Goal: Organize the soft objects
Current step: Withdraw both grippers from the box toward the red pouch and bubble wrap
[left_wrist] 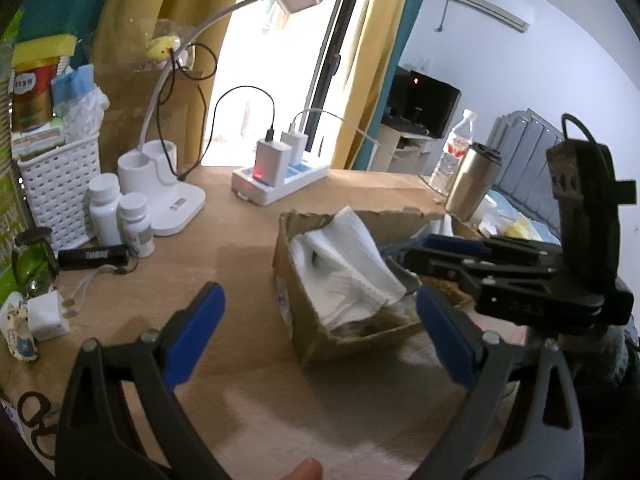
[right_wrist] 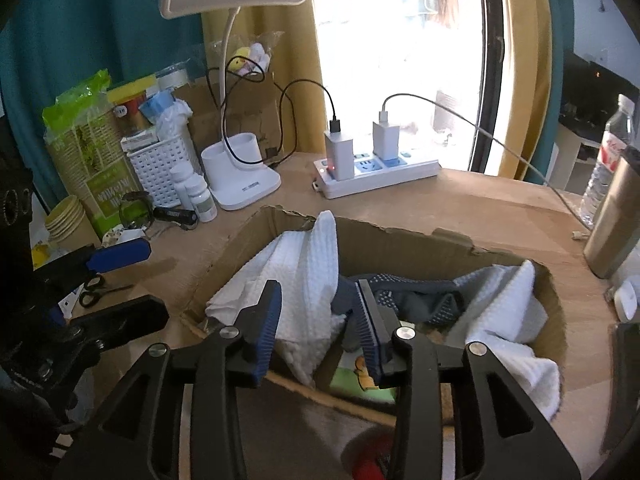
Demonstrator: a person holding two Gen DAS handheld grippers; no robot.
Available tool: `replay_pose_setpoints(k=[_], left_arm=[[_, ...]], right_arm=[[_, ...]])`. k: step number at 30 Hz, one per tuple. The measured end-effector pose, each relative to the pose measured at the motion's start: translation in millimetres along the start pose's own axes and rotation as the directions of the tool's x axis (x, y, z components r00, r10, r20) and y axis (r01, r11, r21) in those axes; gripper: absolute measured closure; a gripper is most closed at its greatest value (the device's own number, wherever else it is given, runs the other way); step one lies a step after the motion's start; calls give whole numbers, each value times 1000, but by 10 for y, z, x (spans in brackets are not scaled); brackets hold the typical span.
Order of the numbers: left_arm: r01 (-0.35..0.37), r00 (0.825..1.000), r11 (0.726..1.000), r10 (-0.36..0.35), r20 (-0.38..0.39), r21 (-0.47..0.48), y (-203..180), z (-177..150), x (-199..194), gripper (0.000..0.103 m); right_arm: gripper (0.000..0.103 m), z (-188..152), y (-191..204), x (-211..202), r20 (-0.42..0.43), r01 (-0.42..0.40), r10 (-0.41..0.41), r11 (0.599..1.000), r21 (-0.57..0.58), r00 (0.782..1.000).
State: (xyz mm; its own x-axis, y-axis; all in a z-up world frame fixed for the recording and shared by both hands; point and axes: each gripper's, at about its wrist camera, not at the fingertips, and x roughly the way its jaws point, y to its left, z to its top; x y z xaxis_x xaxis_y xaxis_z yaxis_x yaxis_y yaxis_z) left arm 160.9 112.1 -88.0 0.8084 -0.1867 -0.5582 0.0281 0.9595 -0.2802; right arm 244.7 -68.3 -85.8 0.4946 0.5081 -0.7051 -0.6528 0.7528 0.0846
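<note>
An open cardboard box (right_wrist: 400, 246) on the wooden desk holds a white waffle towel (right_wrist: 304, 256), a dark grey dotted cloth (right_wrist: 404, 292) and a second white cloth (right_wrist: 508, 312). My right gripper (right_wrist: 318, 320) hangs over the box's near side, open, its blue pads apart and not pressing on the towel below them. From the left wrist view the same box (left_wrist: 286, 264) and towel (left_wrist: 352, 252) sit ahead. My left gripper (left_wrist: 320, 304) stands wide open and holds nothing. The right gripper (left_wrist: 404, 264) reaches in from the right.
A white desk lamp (right_wrist: 240, 184), power strip with chargers (right_wrist: 380, 172), white basket (left_wrist: 60, 188) and pill bottles (left_wrist: 120, 216) line the back left. A steel tumbler (left_wrist: 468, 184) and water bottle (left_wrist: 452, 152) stand at the right. Scissors (right_wrist: 96, 292) lie left of the box.
</note>
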Motion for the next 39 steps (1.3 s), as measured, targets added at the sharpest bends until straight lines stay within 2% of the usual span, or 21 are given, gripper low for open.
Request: replay_pose_setpoints(k=[6,17,31,39], left_arm=[[-13,1000,1000,13,3,4,-101,-17,-48,6],[-62,998,998,62,3,5,-265,-89,-106,6],[-38,999,999,38,-3,26,-542,-280,-160,6],[-25,1000,999,26,-17,38,-657,-387,-164,6]], right_arm=[[56,-80,-19,-195,25,15,-15,1000,10,1000],[55,-281,-91,-532,61,45,-47,998,36,997],[55,-616,-194,-856,75,80,-86,994,71,993],[55,-865,-220,-920,50,92,-97,991,95,994]])
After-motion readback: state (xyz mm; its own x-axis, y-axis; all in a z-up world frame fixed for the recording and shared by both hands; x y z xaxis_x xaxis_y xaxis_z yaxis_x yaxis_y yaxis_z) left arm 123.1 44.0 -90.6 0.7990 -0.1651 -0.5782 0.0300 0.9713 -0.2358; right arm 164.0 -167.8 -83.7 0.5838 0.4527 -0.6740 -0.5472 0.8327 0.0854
